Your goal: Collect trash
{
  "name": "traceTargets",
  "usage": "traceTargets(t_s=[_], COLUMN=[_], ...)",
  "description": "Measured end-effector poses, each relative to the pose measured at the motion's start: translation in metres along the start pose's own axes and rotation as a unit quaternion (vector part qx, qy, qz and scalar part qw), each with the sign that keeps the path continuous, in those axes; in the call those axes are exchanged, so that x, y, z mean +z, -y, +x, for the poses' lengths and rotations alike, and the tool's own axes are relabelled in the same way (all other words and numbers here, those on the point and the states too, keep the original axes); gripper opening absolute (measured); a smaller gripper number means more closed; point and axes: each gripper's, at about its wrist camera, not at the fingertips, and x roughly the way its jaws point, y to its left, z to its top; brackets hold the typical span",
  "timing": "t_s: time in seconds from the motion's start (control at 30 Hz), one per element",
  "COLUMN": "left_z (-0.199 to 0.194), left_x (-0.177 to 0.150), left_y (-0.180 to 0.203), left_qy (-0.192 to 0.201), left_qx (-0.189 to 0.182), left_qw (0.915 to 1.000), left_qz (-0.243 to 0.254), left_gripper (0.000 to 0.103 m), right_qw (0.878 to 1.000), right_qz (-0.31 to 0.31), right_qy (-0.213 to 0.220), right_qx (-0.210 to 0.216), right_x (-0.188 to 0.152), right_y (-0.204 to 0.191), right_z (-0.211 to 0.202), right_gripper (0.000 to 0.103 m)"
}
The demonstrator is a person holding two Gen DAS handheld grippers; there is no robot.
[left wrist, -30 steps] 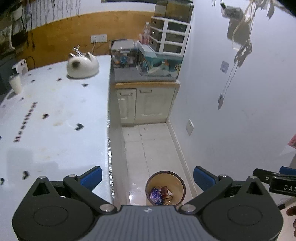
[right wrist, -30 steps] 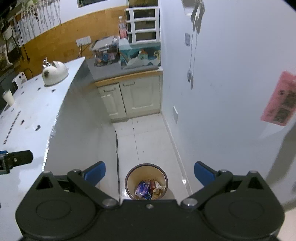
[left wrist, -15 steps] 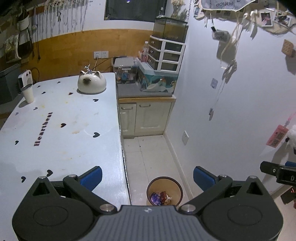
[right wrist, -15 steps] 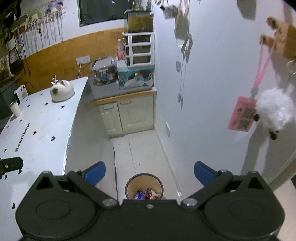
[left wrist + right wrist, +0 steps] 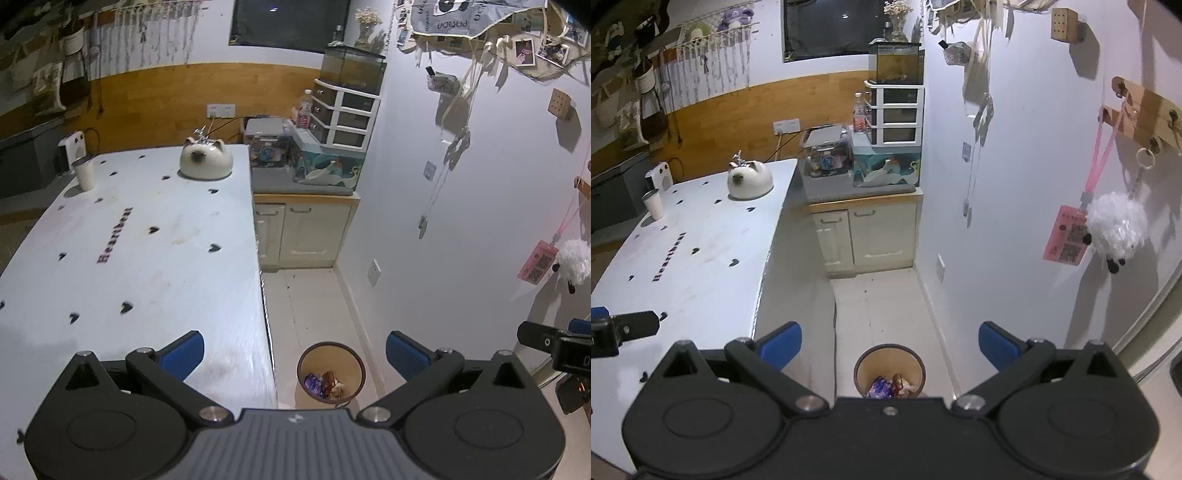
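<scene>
Change vs. earlier frames: both cameras have risen and pulled back; more of the table top and wall is in view, and the bin looks smaller and lower in frame.
Left gripper point(image 5: 294, 349): fingers wide apart, nothing between them.
Right gripper point(image 5: 890, 339): fingers wide apart, empty.
Bin point(image 5: 331, 373): on the floor, between table point(image 5: 147, 251) and wall; wrappers point(image 5: 325, 382) lie inside.
Key relation: bin sits well below and just ahead of both grippers, roughly centred between each pair of fingers; right gripper lines up more squarely.
Trash left: none seen on the table top; only cup point(image 5: 84, 172) and kettle point(image 5: 206, 161).
Judgement: collecting prob. near done.
</scene>
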Motion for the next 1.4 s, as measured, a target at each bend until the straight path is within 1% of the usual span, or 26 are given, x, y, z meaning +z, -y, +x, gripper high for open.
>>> traceTargets(t_s=[0.2, 0.3, 0.47, 0.7, 1.03, 1.4], left_z=[-0.019, -0.027, -0.037, -0.046, -0.051, -0.053], left_x=[-0.017, -0.022, -0.029, -0.039, -0.043, -0.044], left_y=[0.002, 0.006, 0.012, 0.014, 0.017, 0.022], left_qy=[-0.001, 0.003, 0.008, 0.006, 0.009, 0.011], left_qx=[0.013, 0.018, 0.018, 0.022, 0.031, 0.033], left_qw=[0.9999, 0.9998, 0.9997, 0.9997, 0.9993, 0.9993], left_qz=[-0.01, -0.01, -0.011, -0.013, -0.016, -0.012], left_gripper=[0.103, 0.103, 0.103, 0.103, 0.103, 0.103], right_qw=[1.0, 1.0, 1.0, 1.0, 0.999, 0.999], right_qz=[-0.004, -0.004, -0.012, -0.021, -0.034, -0.034], right_qy=[-0.008, -0.006, 0.001, 0.005, 0.004, 0.005], right_qx=[0.01, 0.01, 0.006, 0.012, 0.023, 0.024], right_x=[-0.015, -0.021, -0.026, -0.03, -0.037, -0.037], right_y=[0.002, 0.004, 0.01, 0.015, 0.012, 0.013], right_z=[-0.015, -0.022, -0.031, -0.041, -0.048, -0.05], right_gripper=[0.103, 0.103, 0.103, 0.103, 0.103, 0.103])
